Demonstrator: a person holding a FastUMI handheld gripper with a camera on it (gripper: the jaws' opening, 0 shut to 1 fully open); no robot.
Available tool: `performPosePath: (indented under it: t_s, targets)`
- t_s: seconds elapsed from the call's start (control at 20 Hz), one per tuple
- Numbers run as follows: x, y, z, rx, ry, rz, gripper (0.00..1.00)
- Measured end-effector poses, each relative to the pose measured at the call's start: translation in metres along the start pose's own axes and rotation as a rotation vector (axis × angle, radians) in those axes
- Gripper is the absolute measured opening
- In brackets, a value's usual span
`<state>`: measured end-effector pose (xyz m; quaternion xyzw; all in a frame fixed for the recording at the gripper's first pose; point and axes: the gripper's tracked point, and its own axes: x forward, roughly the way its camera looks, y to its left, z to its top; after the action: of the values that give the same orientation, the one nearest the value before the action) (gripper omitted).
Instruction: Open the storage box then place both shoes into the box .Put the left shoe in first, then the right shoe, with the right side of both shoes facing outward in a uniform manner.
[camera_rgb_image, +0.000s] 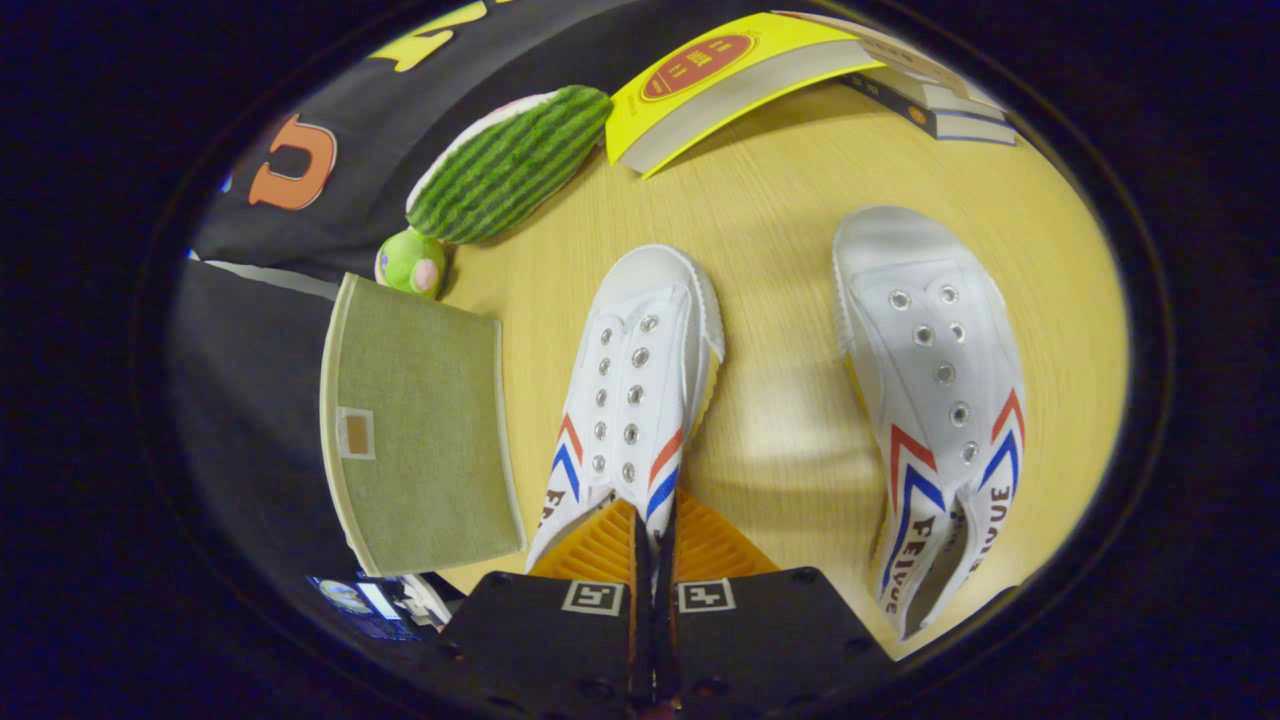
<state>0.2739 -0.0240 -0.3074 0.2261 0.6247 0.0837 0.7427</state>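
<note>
Two white canvas shoes with red and blue chevrons lie on the wooden table (770, 220), toes pointing away. One shoe (640, 350) is straight ahead of my gripper (655, 520). The gripper is shut on that shoe's side wall by the opening, with one finger inside the shoe and one outside. The second shoe (930, 370) lies apart to the right, untouched. Left of the held shoe stands an olive-green fabric storage box (420, 430) with a small label patch. Its flat green face is toward me, and I cannot tell whether it is open.
A watermelon-striped plush (510, 165) and a small green toy (410, 263) lie beyond the box. A yellow book (720, 80) and a stack of books (930, 100) sit at the table's far side. Bare tabletop separates the two shoes.
</note>
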Motion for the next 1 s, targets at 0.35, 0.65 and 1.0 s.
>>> performPosePath:
  t_s: [0.35, 0.65, 1.0]
  targets:
    - [-0.057, 0.053, 0.007, -0.127, -0.107, -0.031, 0.06]
    - [-0.093, 0.117, 0.003, -0.107, -0.138, 0.057, 0.06]
    - [-0.097, 0.205, 0.003, -0.124, -0.208, 0.153, 0.06]
